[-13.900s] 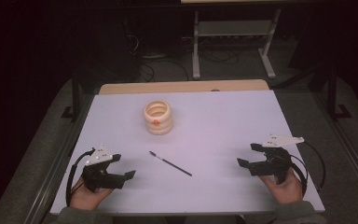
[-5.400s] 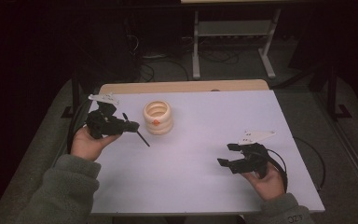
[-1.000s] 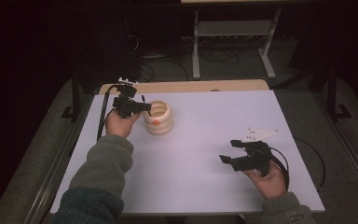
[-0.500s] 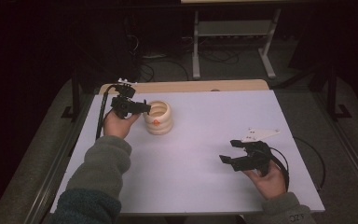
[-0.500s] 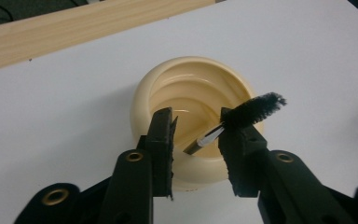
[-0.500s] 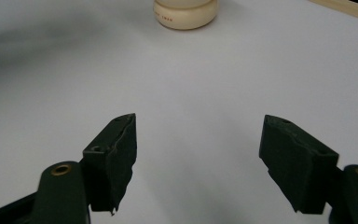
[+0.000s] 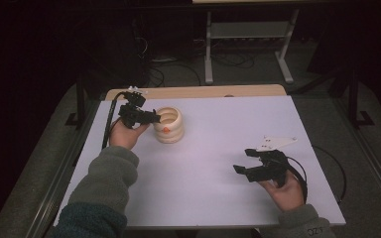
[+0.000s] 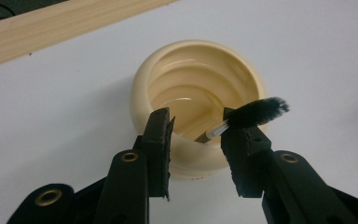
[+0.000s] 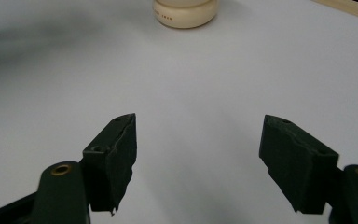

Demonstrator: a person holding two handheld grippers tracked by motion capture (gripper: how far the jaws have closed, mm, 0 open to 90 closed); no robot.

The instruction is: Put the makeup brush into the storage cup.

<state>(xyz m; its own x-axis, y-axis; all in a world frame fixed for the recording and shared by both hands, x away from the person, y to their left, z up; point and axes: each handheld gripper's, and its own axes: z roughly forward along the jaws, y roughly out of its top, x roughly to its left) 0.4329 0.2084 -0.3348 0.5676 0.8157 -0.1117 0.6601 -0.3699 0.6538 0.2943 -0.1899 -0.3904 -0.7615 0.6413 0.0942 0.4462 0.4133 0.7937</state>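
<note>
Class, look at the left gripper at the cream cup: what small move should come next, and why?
Probably a small lift of the left gripper up and away from the cup. Its jaws stand open, and the brush leans in the cup, handle down inside, bristles above the rim beside one jaw. The brush looks released, so easing off gently without knocking the bristles seems right.

A white sheet covers the surface [image 7: 208,163], leaving a strip of pale wood [image 7: 198,92] bare along its far edge. Beyond that edge, a grey metal stand [image 7: 248,44] with two legs sits on the dark floor [image 7: 258,64], and loose cables [image 7: 171,69] lie on the floor beside it.
</note>
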